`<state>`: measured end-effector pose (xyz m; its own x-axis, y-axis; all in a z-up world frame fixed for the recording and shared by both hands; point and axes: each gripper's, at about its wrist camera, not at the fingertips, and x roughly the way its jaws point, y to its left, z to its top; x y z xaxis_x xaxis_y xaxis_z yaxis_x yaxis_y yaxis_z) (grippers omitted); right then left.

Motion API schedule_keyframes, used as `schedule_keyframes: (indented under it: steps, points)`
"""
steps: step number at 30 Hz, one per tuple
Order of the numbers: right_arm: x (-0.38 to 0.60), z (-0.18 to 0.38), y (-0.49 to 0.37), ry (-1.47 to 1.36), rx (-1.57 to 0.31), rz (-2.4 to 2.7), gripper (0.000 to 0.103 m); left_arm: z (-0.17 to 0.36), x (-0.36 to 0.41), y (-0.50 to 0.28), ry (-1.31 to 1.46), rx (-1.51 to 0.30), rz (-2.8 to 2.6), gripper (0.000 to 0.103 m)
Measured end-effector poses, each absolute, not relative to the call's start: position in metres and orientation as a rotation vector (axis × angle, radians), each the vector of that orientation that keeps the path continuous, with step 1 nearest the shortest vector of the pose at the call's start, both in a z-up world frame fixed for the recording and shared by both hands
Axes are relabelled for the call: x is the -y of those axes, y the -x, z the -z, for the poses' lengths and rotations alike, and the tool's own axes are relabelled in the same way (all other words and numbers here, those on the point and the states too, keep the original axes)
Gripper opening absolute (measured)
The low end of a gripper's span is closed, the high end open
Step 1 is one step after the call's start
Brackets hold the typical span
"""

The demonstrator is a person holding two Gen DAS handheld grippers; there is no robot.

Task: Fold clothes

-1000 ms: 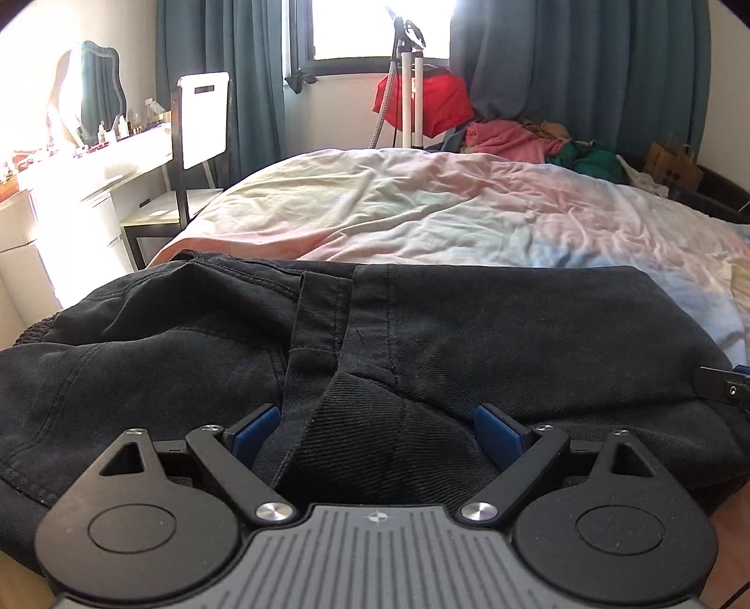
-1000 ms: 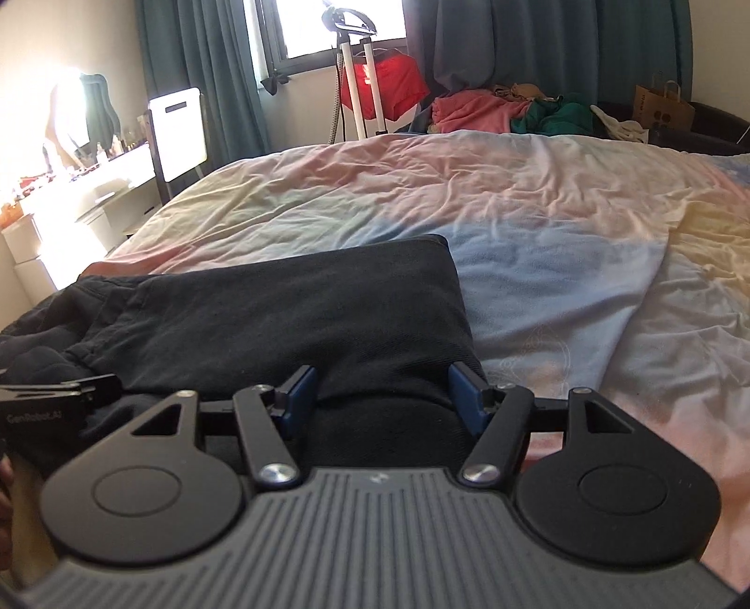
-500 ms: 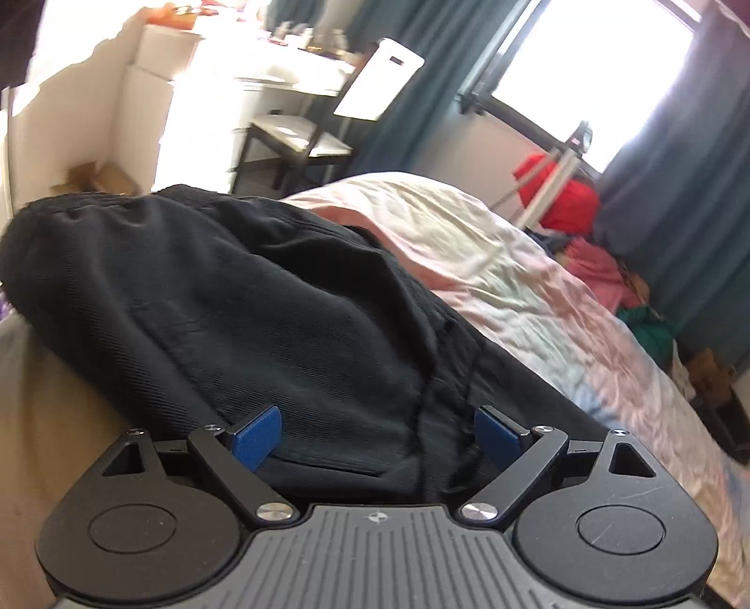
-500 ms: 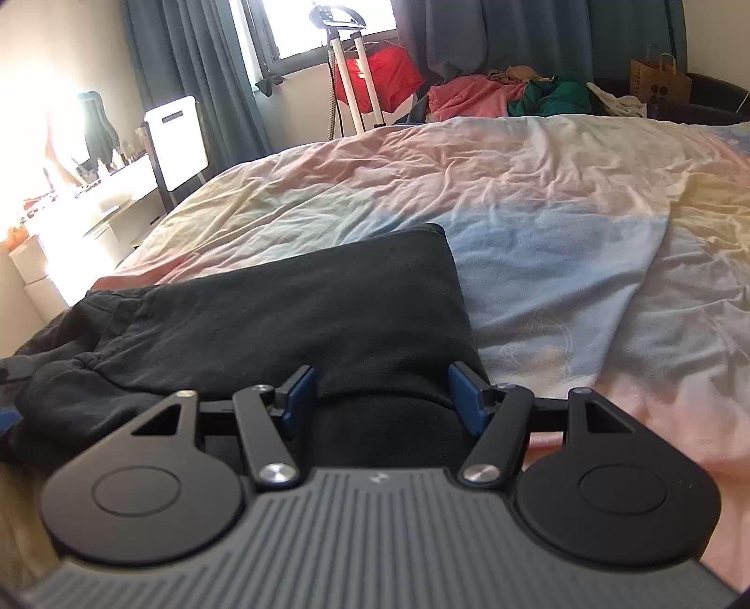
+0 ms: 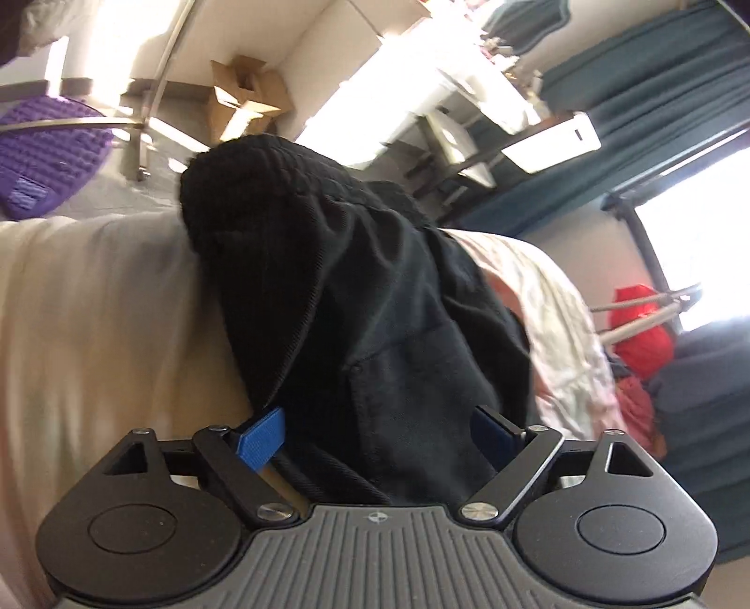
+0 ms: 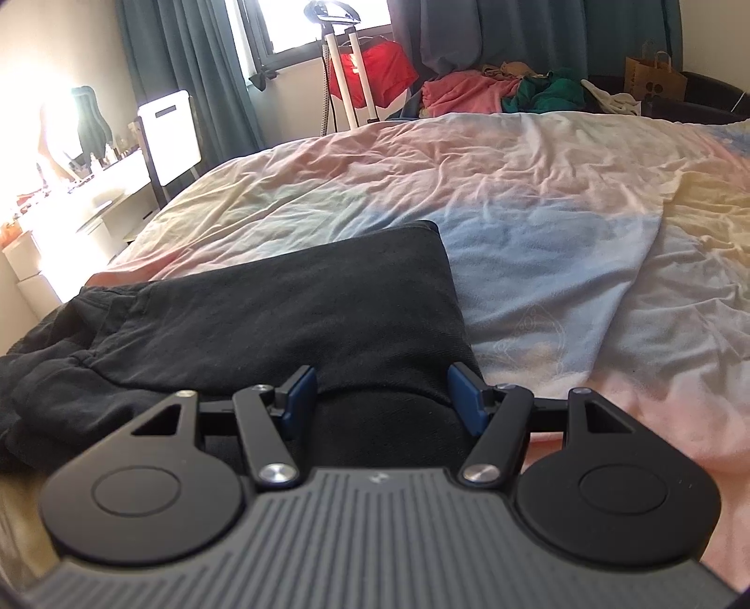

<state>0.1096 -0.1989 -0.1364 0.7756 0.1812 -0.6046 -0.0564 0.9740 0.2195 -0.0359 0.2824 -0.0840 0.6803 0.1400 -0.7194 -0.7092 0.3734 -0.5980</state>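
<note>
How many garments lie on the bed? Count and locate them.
1: the black trousers at the bed's near left edge. The clothes heap sits beyond it; more may be hidden underneath.

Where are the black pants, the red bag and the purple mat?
black pants (image 6: 290,300), right wrist view, flat folded leg
red bag (image 6: 389,70), right wrist view, its front
purple mat (image 5: 47,150), left wrist view, ridged top

Strong daylight pours through the bright curtained window (image 6: 300,23) and blows out the white dressing tabletop (image 6: 70,187) on the left into pure glare, while the black folded trousers (image 6: 290,300) lose detail in shadow. The left wrist view is tilted and motion-smeared, with the cream bed cover (image 5: 93,328) blurred. Fisheye bending curves both views' edges, dark at the corners.
</note>
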Motion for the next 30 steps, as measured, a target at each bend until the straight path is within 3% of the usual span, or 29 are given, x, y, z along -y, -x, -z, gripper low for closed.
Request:
schedule_keyframes:
  steps: [7,8,9,10,17,20,25,28,30]
  points:
    - [0.209,0.138,-0.115,-0.262,-0.678,-0.13,0.065,0.079,-0.288,0.05,1.092,-0.643,-0.619,0.074]
    - [0.209,0.138,-0.114,-0.263,-0.677,-0.131,0.065,0.076,-0.289,0.055,1.097,-0.636,-0.632,0.076]
    - [0.209,0.138,-0.114,-0.26,-0.675,-0.132,0.065,0.073,-0.29,0.06,1.102,-0.63,-0.645,0.089]
    - [0.208,0.139,-0.114,-0.255,-0.674,-0.133,0.065,0.071,-0.292,0.065,1.108,-0.629,-0.682,0.092]
    - [0.208,0.137,-0.115,-0.26,-0.677,-0.128,0.065,0.092,-0.331,0.052,1.191,-0.553,-0.626,0.092]
    - [0.211,0.137,-0.111,-0.279,-0.675,-0.134,0.065,0.117,-0.353,0.032,1.262,-0.535,-0.655,0.081]
    - [0.207,0.133,-0.109,-0.246,-0.651,-0.139,0.065,0.116,-0.357,0.011,1.163,-0.475,-0.666,0.077]
    - [0.201,0.127,-0.107,-0.201,-0.604,-0.145,0.065,0.119,-0.357,0.002,1.149,-0.472,-0.686,0.066]
    - [0.194,0.124,-0.104,-0.14,-0.574,-0.147,0.064,0.115,-0.353,-0.001,1.112,-0.461,-0.678,0.05]
